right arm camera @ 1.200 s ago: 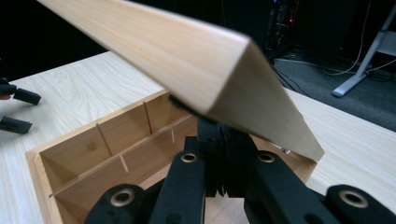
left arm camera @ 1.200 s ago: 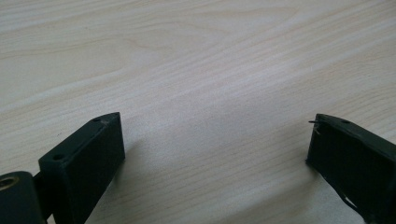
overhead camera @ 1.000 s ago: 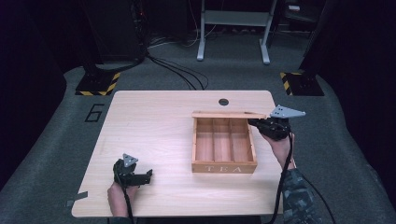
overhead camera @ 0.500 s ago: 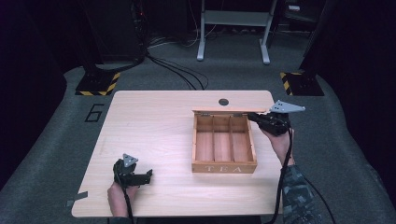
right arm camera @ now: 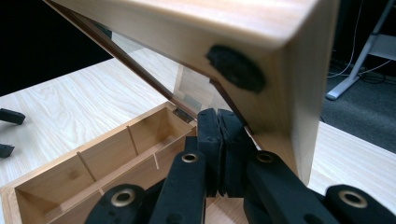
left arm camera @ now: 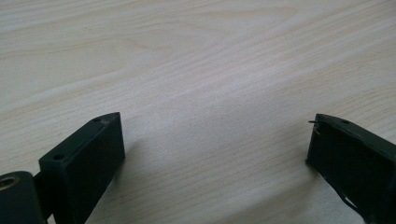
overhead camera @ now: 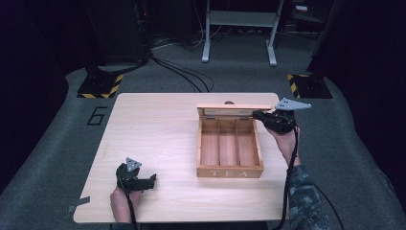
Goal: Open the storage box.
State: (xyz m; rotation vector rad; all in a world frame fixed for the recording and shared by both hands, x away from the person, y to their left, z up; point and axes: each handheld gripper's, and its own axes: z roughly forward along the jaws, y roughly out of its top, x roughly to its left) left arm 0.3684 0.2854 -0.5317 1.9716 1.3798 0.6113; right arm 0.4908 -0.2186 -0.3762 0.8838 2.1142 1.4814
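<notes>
From above, the tea box (overhead camera: 230,148) is sitting on the table (overhead camera: 153,134), and its lid (overhead camera: 234,107) is now standing taller than before. The right gripper (overhead camera: 258,115), pinched shut, is pushing it open. In the left gripper view, the left gripper (left arm camera: 215,144) is resting wide and empty. In the right gripper view, the lid (right arm camera: 210,28) is leaning above the closed jaws.

On the table (overhead camera: 158,129) the tea box (overhead camera: 230,151) sits right of centre with its lid (overhead camera: 234,109) standing up along its far edge, the right gripper (overhead camera: 258,115) at the lid's right end, and the left gripper (overhead camera: 152,181) well apart near the front left edge.
</notes>
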